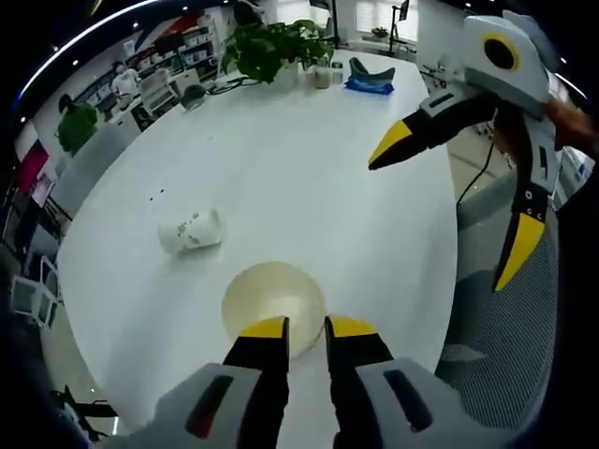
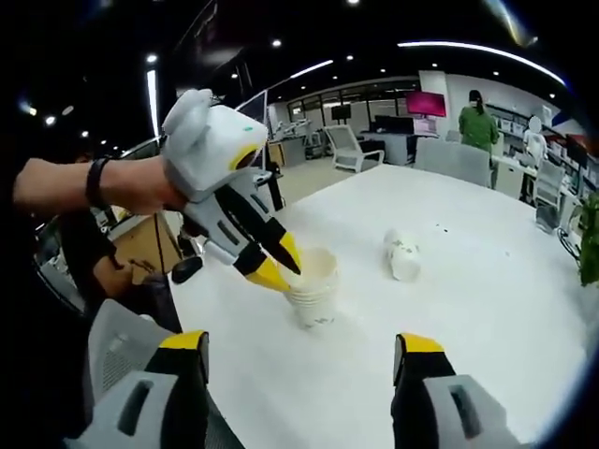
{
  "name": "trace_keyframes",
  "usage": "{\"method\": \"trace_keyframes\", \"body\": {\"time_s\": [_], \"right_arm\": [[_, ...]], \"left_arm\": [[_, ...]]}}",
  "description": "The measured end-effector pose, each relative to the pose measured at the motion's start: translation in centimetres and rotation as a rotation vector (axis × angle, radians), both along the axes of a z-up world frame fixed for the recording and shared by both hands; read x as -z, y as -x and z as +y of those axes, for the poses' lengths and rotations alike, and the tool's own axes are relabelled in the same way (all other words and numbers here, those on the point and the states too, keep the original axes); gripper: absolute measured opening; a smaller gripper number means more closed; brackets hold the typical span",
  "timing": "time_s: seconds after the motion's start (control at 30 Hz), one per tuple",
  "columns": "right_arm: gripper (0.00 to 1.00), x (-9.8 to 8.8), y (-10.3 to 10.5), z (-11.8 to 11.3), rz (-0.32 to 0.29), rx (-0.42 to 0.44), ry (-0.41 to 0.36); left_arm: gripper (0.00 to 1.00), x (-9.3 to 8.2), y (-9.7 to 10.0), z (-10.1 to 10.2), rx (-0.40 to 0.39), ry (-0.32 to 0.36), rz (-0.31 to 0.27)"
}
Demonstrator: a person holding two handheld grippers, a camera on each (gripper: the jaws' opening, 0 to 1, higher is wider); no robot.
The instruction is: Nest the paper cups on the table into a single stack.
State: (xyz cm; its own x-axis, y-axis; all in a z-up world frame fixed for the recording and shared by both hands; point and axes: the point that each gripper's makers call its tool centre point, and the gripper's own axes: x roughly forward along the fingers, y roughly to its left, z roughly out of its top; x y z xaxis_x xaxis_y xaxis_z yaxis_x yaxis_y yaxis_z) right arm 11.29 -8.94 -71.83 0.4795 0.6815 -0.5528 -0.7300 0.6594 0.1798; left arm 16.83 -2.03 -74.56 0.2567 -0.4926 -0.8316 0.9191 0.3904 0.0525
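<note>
A stack of nested cream paper cups (image 1: 273,297) stands upright near the front edge of the white round table (image 1: 309,159). My left gripper (image 1: 307,327) is shut on the stack's near rim. The right gripper view shows the stack (image 2: 314,292) with the left gripper (image 2: 279,262) pinching its rim from the left. A single printed paper cup (image 1: 191,231) lies on its side on the table, left of the stack and apart from it (image 2: 402,254). My right gripper (image 2: 299,344) is open and holds nothing. It hovers above the table's right edge (image 1: 454,201).
At the table's far end stand a leafy pot plant (image 1: 276,47) and a blue object (image 1: 370,79). A grey mesh chair (image 1: 505,346) sits by the near right edge. A person in green (image 2: 477,122) stands among desks and chairs beyond the table.
</note>
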Motion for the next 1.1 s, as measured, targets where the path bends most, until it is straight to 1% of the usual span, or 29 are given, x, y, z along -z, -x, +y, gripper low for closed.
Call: {"method": "trace_keyframes", "body": {"time_s": [0.07,0.13,0.17,0.23,0.27,0.33,0.37,0.4,0.47,0.5,0.53,0.57,0.6,0.63,0.67,0.73,0.8,0.87,0.93,1.0,1.03,1.07,1.1], "right_arm": [[0.82,-0.1,-0.5,-0.3,0.001,0.01,-0.011],[0.82,-0.4,-0.9,-0.8,-0.001,0.021,-0.022],[0.82,-0.5,-1.5,-1.1,-0.002,0.027,-0.026],[0.82,-0.7,-2.0,-1.1,-0.003,0.03,-0.035],[0.81,-0.9,-2.5,-1.2,-0.004,0.036,-0.045],[0.81,-1.5,-3.2,-1.2,-0.007,0.049,-0.071],[0.81,-1.6,-3.4,-1.2,-0.007,0.053,-0.077],[0.81,-1.8,-4.3,-1.3,-0.01,0.062,-0.09],[0.81,-1.9,-5.8,-1.5,-0.011,0.075,-0.097],[0.81,-1.9,-6.2,-1.5,-0.01,0.077,-0.097],[0.81,-1.8,-7.1,-1.6,-0.004,0.084,-0.099],[0.8,-1.8,-7.8,-1.7,0.0,0.089,-0.101],[0.8,-1.7,-8.2,-1.7,0.009,0.093,-0.107],[0.8,-1.7,-9.3,-1.8,0.023,0.098,-0.122],[0.8,-1.8,-9.8,-1.7,0.021,0.101,-0.13],[0.8,-1.8,-10.8,-1.5,0.025,0.108,-0.133],[0.8,-1.4,-12.3,-1.6,0.031,0.121,-0.125],[0.8,-0.9,-13.7,-1.6,0.057,0.15,-0.132],[0.8,-0.8,-14.2,-1.2,0.069,0.163,-0.137],[0.8,-0.2,-16.0,-1.3,0.088,0.184,-0.141],[0.8,-0.4,-16.2,-1.1,0.092,0.187,-0.138],[0.8,-0.1,-16.8,-0.8,0.093,0.192,-0.135],[0.8,0.8,-17.7,-0.8,0.1,0.194,-0.131]], "left_arm": [[0.16,-0.2,-0.1,0.3,-0.013,0.007,-0.004],[0.21,-0.5,-0.5,0.6,-0.045,0.034,-0.011],[0.25,-0.8,-0.5,0.7,-0.06,0.053,-0.01],[0.29,-1.3,-0.7,0.7,-0.077,0.087,-0.018],[0.3,-2.1,-0.4,0.5,-0.076,0.107,-0.042],[0.33,-2.9,-0.2,0.9,-0.099,0.112,-0.079],[0.35,-3.1,-0.2,0.9,-0.104,0.116,-0.082],[0.36,-3.1,-0.4,1.1,-0.128,0.149,-0.095],[0.41,-3.8,-0.3,1.1,-0.164,0.195,-0.098],[0.43,-4.0,-0.2,1.4,-0.187,0.215,-0.099],[0.46,-4.1,-0.5,2.0,-0.232,0.249,-0.098],[0.51,-4.3,-0.6,2.2,-0.248,0.272,-0.113],[0.54,-4.3,-1.2,2.9,-0.268,0.281,-0.142],[0.57,-4.4,-1.6,3.7,-0.281,0.274,-0.187],[0.61,-4.3,-1.5,4.1,-0.289,0.274,-0.196],[0.65,-4.4,-0.8,4.5,-0.323,0.296,-0.187],[0.65,-4.4,-0.9,5.4,-0.358,0.317,-0.179],[0.67,-4.5,-0.7,5.8,-0.383,0.329,-0.177],[0.67,-4.6,-0.3,6.2,-0.415,0.346,-0.162],[0.67,-4.6,-0.1,6.8,-0.431,0.353,-0.159],[0.68,-4.6,0.0,7.0,-0.436,0.354,-0.157],[0.68,-4.5,0.0,7.5,-0.444,0.355,-0.158],[0.68,-4.5,0.1,7.6,-0.45,0.356,-0.157]]}}
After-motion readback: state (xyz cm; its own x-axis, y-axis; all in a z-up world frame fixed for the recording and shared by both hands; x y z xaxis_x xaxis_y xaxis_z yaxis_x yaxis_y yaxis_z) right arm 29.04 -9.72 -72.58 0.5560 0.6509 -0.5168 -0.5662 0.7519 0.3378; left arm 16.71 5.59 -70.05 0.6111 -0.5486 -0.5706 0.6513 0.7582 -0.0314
